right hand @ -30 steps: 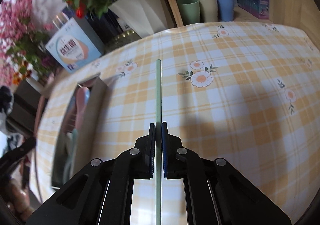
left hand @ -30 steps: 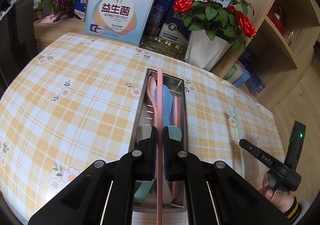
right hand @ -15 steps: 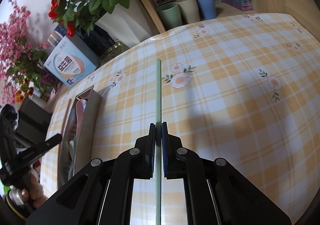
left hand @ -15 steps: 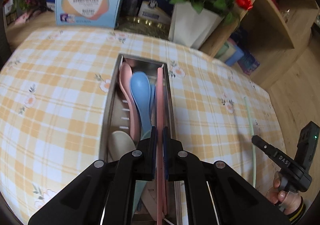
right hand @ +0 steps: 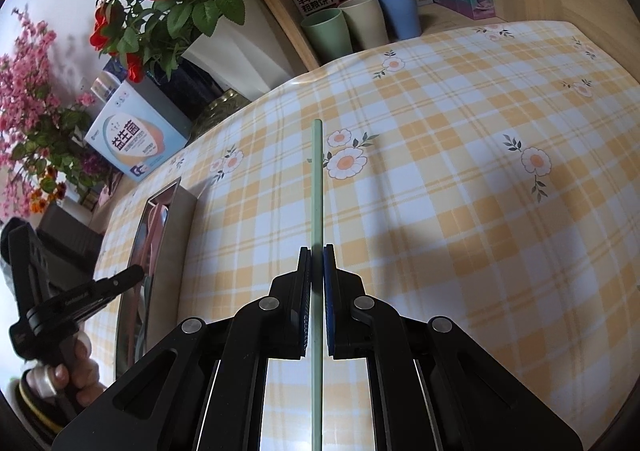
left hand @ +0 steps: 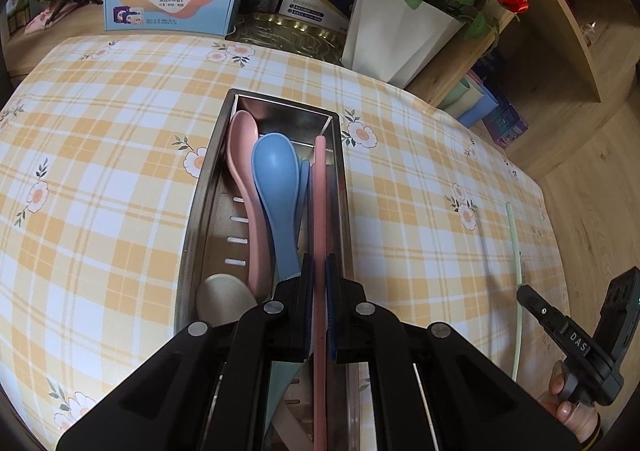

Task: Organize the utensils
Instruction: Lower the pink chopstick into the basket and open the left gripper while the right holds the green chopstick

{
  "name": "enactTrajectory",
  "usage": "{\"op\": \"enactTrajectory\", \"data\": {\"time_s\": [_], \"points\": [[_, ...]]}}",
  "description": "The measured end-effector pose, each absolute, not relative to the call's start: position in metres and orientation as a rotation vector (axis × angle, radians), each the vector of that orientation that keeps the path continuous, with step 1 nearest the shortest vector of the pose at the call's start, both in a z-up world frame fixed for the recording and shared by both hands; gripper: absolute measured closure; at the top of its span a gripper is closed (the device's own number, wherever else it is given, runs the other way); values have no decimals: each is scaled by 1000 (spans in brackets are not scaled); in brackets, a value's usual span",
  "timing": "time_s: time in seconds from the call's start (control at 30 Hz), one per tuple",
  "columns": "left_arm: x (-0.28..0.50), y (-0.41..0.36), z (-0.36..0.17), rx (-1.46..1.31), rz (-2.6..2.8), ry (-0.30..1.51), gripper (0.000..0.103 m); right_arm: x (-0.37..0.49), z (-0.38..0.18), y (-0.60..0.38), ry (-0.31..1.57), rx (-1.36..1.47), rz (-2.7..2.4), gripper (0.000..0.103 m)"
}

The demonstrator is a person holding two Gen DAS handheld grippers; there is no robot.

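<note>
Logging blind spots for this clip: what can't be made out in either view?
- Left wrist view: the near end of the pink chopstick and of the metal tray, hidden under the left tongs.
- Right wrist view: tray contents, seen edge-on behind its wall.
- Right wrist view: near end of the green chopstick, cut by the bottom edge.

Since a second ago the left gripper (left hand: pixel 319 271) has come forward and down over the metal utensil tray (left hand: pixel 202 187), and the pink chopstick (left hand: pixel 319 195) clamped in it now lies along the tray's right wall, beside the blue spoon (left hand: pixel 276 187). The right gripper (right hand: pixel 317 263), clamped on the green chopstick (right hand: pixel 317 187), has rolled slightly.
</note>
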State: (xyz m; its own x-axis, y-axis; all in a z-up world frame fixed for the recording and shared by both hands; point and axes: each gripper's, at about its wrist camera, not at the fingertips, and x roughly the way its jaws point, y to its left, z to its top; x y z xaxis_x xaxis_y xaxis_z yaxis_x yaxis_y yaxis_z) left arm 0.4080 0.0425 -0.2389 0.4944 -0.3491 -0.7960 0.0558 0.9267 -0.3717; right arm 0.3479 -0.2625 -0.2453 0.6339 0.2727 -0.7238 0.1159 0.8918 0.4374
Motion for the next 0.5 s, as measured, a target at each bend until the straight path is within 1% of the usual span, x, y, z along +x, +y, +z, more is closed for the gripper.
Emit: {"op": "enactTrajectory", "data": {"time_s": [0.27,0.5], "points": [[408,43,-238,-326,-282,1021,97,346,-244,-264,889,482,91,97],[403,44,-227,-295,-275,987,97,345,-240,-262,884,480,101,97]]}}
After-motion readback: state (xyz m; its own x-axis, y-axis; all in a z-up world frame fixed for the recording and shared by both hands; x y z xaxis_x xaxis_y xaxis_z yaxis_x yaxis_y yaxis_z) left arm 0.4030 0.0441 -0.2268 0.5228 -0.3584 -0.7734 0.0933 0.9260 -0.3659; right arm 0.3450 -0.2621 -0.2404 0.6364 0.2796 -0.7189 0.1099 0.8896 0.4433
